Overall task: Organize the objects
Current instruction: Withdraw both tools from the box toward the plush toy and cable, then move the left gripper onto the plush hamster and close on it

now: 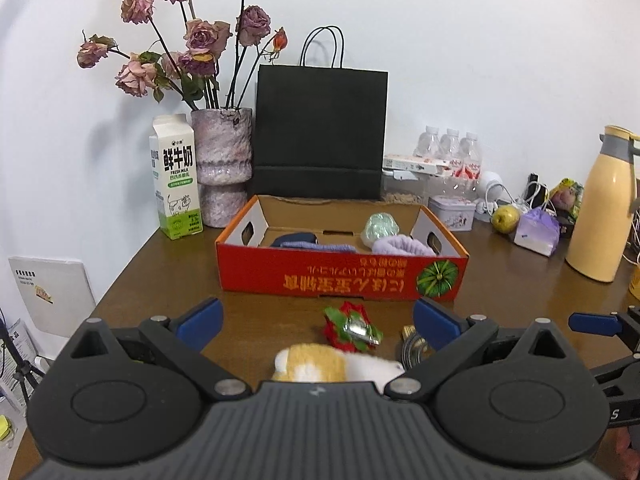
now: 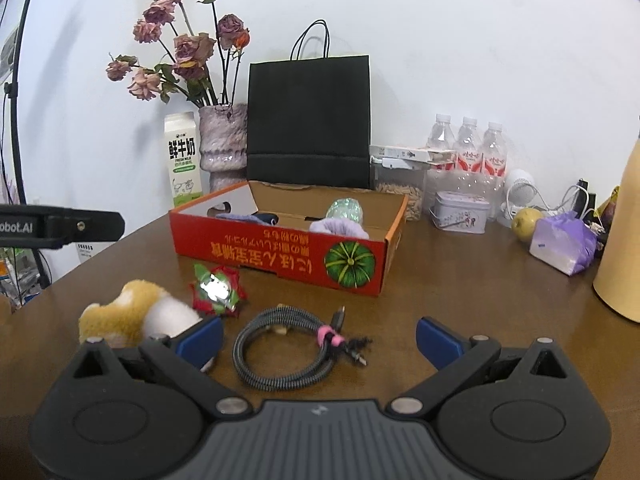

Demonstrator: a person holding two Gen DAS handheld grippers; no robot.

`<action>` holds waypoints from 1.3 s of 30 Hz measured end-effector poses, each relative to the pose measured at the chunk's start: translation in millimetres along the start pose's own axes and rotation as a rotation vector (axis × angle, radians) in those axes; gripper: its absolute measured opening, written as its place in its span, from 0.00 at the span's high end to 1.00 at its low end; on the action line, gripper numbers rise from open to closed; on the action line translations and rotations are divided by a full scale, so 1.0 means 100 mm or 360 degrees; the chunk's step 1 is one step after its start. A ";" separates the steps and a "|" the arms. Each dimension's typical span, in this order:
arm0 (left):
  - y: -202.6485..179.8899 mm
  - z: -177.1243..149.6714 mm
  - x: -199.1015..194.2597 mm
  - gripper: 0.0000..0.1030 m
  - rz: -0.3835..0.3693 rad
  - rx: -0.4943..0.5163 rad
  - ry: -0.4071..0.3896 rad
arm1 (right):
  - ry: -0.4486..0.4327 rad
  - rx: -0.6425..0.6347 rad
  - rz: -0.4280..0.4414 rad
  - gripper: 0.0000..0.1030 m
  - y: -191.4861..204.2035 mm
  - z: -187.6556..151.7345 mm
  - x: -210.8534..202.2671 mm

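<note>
Behind left claw (image 1: 318, 320), plush toy (image 1: 320, 364) half-hidden

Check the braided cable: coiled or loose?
Coiled. The cable lies in a loop on the table, bound by a pink tie.

A plain white wall (image 1: 480, 60) runs behind a dark brown wooden table (image 1: 520, 292), evenly lit with soft shadows. At the far left of the table a vase of dried roses (image 1: 222, 160) stands beside a milk carton (image 1: 175, 176), with a black paper bag (image 1: 320, 132) leaning on the wall to its right. Far right are water bottles (image 2: 466, 148). Off the left edge stands what may be a black light stand (image 2: 16, 92).
</note>
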State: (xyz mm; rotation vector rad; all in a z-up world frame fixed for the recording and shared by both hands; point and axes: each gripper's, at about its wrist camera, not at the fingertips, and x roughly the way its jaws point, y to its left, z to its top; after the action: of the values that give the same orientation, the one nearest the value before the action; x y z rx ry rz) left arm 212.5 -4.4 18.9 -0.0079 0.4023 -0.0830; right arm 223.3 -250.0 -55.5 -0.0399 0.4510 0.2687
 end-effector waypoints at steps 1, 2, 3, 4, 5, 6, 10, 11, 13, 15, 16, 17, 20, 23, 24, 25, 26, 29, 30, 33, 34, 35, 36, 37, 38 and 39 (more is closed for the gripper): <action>-0.01 -0.02 -0.02 0.00 0.0002 0.0003 0.0002 | 0.0006 0.0003 0.0000 0.00 -0.01 -0.02 -0.01; -0.01 -0.04 -0.05 0.00 0.0001 0.0006 0.0003 | 0.0012 0.0006 0.0000 0.00 -0.01 -0.05 -0.04; -0.02 -0.06 -0.07 0.00 0.0002 0.0009 0.0007 | 0.0017 0.0008 -0.0001 0.00 -0.01 -0.07 -0.05; -0.02 -0.08 -0.08 0.00 0.0007 0.0012 0.0011 | 0.0022 0.0011 -0.0002 0.00 -0.02 -0.10 -0.07; -0.02 -0.10 -0.10 0.00 0.0010 0.0014 0.0014 | 0.0026 0.0013 -0.0002 0.00 -0.03 -0.12 -0.09; -0.03 -0.12 -0.12 0.00 0.0011 0.0015 0.0019 | 0.0030 0.0015 -0.0002 0.00 -0.03 -0.15 -0.11; 0.00 -0.21 -0.15 0.00 0.0026 0.0003 0.0066 | 0.0046 0.0008 -0.0002 0.00 -0.03 -0.22 -0.17; 0.01 -0.22 -0.15 0.00 0.0024 -0.0001 0.0080 | 0.0050 0.0007 0.0000 0.00 -0.03 -0.23 -0.18; 0.03 -0.25 -0.13 0.00 0.0021 -0.0006 0.0110 | 0.0058 0.0007 0.0003 0.00 -0.04 -0.26 -0.19; 0.05 -0.27 -0.09 0.00 0.0009 -0.0001 0.0147 | 0.0065 0.0014 0.0004 0.00 -0.04 -0.29 -0.19; 0.06 -0.29 -0.07 0.00 0.0003 0.0010 0.0169 | 0.0067 0.0020 0.0003 0.00 -0.05 -0.29 -0.18; 0.06 -0.30 -0.05 0.00 0.0001 0.0022 0.0192 | 0.0068 0.0029 0.0002 0.00 -0.05 -0.30 -0.17; 0.08 -0.38 0.06 0.00 -0.0009 0.0051 0.0268 | 0.0064 0.0055 -0.0014 0.00 -0.07 -0.34 -0.12; 0.14 -0.44 0.19 0.00 -0.0003 0.0064 0.0336 | 0.0057 0.0071 -0.0033 0.00 -0.09 -0.37 -0.08; 0.15 -0.46 0.25 0.00 0.0005 0.0080 0.0357 | 0.0052 0.0073 -0.0038 0.00 -0.10 -0.37 -0.07; 0.15 -0.48 0.31 0.00 0.0009 0.0107 0.0377 | 0.0045 0.0074 -0.0046 0.00 -0.09 -0.38 -0.06; 0.15 -0.49 0.35 0.00 0.0013 0.0136 0.0398 | 0.0039 0.0071 -0.0057 0.00 -0.09 -0.39 -0.06; 0.16 -0.54 0.45 0.00 0.0020 0.0197 0.0403 | 0.0039 0.0051 -0.0083 0.00 -0.08 -0.40 -0.03; 0.17 -0.54 0.48 0.00 0.0019 0.0202 0.0399 | 0.0040 0.0049 -0.0079 0.00 -0.07 -0.40 -0.03; 0.21 -0.55 0.56 0.00 -0.0007 0.0170 0.0409 | 0.0043 0.0054 -0.0082 0.00 -0.08 -0.40 -0.02; 0.22 -0.56 0.58 0.00 -0.0018 0.0158 0.0414 | 0.0045 0.0054 -0.0084 0.00 -0.07 -0.40 -0.02; 0.23 -0.56 0.60 0.00 -0.0022 0.0147 0.0419 | 0.0045 0.0052 -0.0085 0.00 -0.07 -0.40 -0.02; 0.23 -0.56 0.63 0.00 -0.0015 0.0140 0.0427 | 0.0046 0.0049 -0.0085 0.00 -0.07 -0.40 -0.02; 0.24 -0.56 0.64 0.00 -0.0007 0.0128 0.0426 | 0.0047 0.0046 -0.0085 0.00 -0.07 -0.40 -0.02; 0.25 -0.56 0.64 0.00 -0.0007 0.0108 0.0417 | 0.0048 0.0042 -0.0085 0.00 -0.06 -0.40 -0.01; 0.26 -0.56 0.63 0.03 -0.0013 0.0087 0.0399 | 0.0048 0.0040 -0.0084 0.00 -0.06 -0.40 -0.02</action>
State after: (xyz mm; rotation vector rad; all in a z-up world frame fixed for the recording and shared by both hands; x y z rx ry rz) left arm 250.6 16.4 -57.5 0.0554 0.6506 -0.1038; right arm 206.5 -260.1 -91.3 -0.0311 0.4826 0.2108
